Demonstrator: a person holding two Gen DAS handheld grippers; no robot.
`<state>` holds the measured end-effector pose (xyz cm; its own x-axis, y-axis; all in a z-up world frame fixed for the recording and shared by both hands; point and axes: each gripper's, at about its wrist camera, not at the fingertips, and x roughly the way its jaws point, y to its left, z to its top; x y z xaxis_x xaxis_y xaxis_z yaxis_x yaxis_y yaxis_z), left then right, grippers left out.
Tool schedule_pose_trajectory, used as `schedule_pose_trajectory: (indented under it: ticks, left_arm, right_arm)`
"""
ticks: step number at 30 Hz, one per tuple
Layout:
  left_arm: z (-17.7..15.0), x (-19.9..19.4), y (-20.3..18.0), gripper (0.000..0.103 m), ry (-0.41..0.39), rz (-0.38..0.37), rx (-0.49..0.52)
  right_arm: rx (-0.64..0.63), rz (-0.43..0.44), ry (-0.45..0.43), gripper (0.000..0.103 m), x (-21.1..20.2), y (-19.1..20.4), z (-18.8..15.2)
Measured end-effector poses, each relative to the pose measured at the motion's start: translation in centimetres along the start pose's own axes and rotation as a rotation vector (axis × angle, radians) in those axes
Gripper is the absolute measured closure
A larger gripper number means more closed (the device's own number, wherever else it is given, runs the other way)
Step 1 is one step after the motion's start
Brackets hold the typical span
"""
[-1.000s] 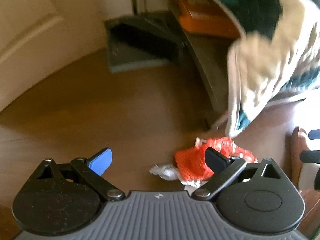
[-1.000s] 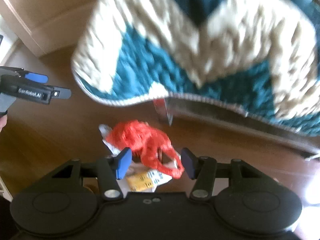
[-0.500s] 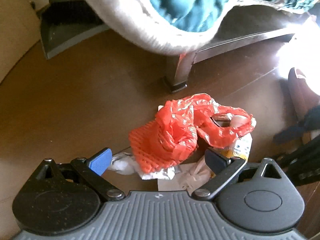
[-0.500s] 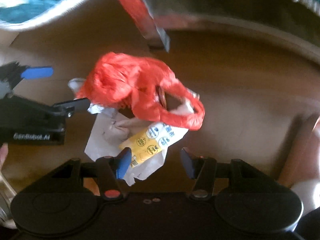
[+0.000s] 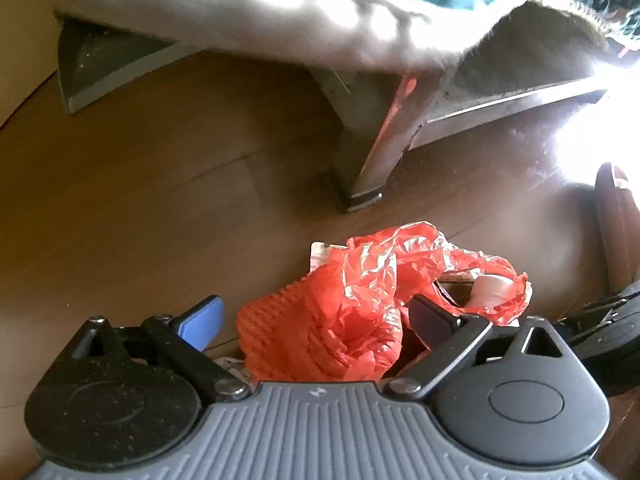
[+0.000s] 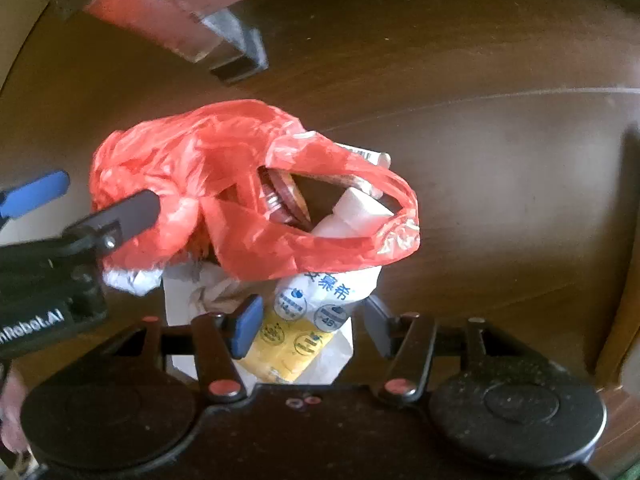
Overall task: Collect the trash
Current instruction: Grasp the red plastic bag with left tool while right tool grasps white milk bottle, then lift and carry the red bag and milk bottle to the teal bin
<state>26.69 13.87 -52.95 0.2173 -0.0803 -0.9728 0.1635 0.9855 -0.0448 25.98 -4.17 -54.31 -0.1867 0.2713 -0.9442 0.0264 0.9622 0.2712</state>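
Note:
A crumpled red plastic bag (image 6: 224, 168) lies on the wooden floor, its mouth showing white scraps and a round lid inside. Under it are a yellow-and-white packet (image 6: 296, 332), white paper (image 6: 188, 304) and a crumpled tissue (image 6: 128, 280). My right gripper (image 6: 312, 328) points down over the packet. Its jaws are opening, with the packet between them and the pads off it. My left gripper (image 5: 316, 318) is open, straddling the red bag (image 5: 340, 320) without squeezing it. In the right wrist view the left gripper (image 6: 106, 194) comes in from the left against the bag.
A metal furniture leg (image 5: 368, 160) stands just beyond the pile, under a cream and teal blanket (image 5: 280, 8). A grey dustpan (image 5: 104, 68) lies at the far left. A brown shoe (image 5: 616, 220) is at the right. Bare wooden floor (image 6: 500, 140) stretches to the right.
Both grippers have dropped toward the trash pile, which now looms larger. The blanket has left the right wrist view. The left gripper now straddles the red bag, the right the packet.

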Motion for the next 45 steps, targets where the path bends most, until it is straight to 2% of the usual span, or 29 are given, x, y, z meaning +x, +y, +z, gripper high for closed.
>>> schedule_pose_trajectory:
  ticks: [5, 7, 12, 16, 21, 26, 30, 38, 45]
  left_arm:
    - [0.1, 0.9, -0.4, 0.027, 0.023, -0.011, -0.014]
    - [0.2, 1.1, -0.5, 0.040, 0.027, -0.019, -0.027]
    - [0.1, 1.3, -1.1, 0.048, 0.026, -0.021, -0.021]
    - [-0.1, 0.6, -0.9, 0.050, 0.028, -0.032, -0.024]
    - [-0.3, -0.3, 0.1, 0.052, 0.039, -0.068, -0.076]
    - [-0.3, -2.7, 1.3, 0.052, 0.053, -0.105, -0.124]
    - [-0.4, -5.8, 2.1, 0.052, 0.052, -0.115, -0.138]
    - [-1.5, -12.7, 3.9, 0.052, 0.030, -0.058, -0.183]
    - [-2.2, -19.7, 4.6, 0.052, -0.054, 0.016, -0.189]
  right_arm:
    - [0.076, 0.010, 0.005, 0.046, 0.6, -0.3, 0.2]
    - [0.112, 0.005, 0.014, 0.046, 1.2, -0.5, 0.5]
    - [0.110, -0.037, 0.026, 0.049, 1.9, -0.5, 1.4]
    - [0.031, -0.093, 0.012, 0.054, 1.2, 0.5, 1.0]
    - [-0.073, -0.119, 0.002, 0.058, -0.3, 0.5, -0.4]
    - [-0.177, -0.114, 0.006, 0.059, -3.1, 0.6, -2.8]
    - [-0.207, -0.102, -0.001, 0.060, -6.3, 0.4, -4.6]
    - [-0.219, -0.075, -0.123, 0.060, -14.4, 0.3, -6.1]
    - [-0.242, -0.041, -0.258, 0.061, -20.7, 0.5, -8.8]
